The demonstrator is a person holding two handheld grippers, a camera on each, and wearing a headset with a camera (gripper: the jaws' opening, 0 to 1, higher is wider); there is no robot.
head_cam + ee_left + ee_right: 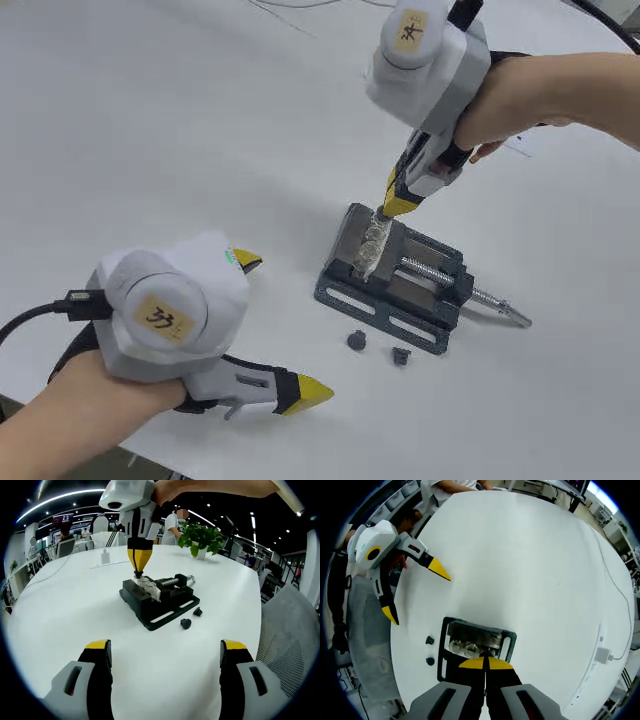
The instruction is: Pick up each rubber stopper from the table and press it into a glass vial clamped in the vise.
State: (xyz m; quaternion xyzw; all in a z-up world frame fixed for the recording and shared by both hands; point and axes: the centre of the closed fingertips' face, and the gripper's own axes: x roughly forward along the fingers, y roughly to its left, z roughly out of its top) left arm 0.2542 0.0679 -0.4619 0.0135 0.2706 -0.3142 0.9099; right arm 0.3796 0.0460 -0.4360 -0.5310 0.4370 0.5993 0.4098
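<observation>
A dark metal vise (345, 290) (165, 605) (445, 652) stands on the white table and clamps clear glass vials (373, 243) (465, 648) in a row. My right gripper (396, 206) (137, 571) (485, 663) is shut, its yellow tips pointing down onto the vial at the end of the row; whatever lies under the tips is hidden. Two dark rubber stoppers (357, 340) (401, 355) (185, 623) (429, 640) lie loose on the table beside the vise. My left gripper (280, 325) (165, 645) (415, 594) hovers open and holds nothing, well short of the vise.
The vise's screw handle (500, 308) sticks out toward the right. A white charger block and cable (602, 655) lie farther off on the table. A potted plant (200, 540) stands at the far edge, with chairs and a person beyond.
</observation>
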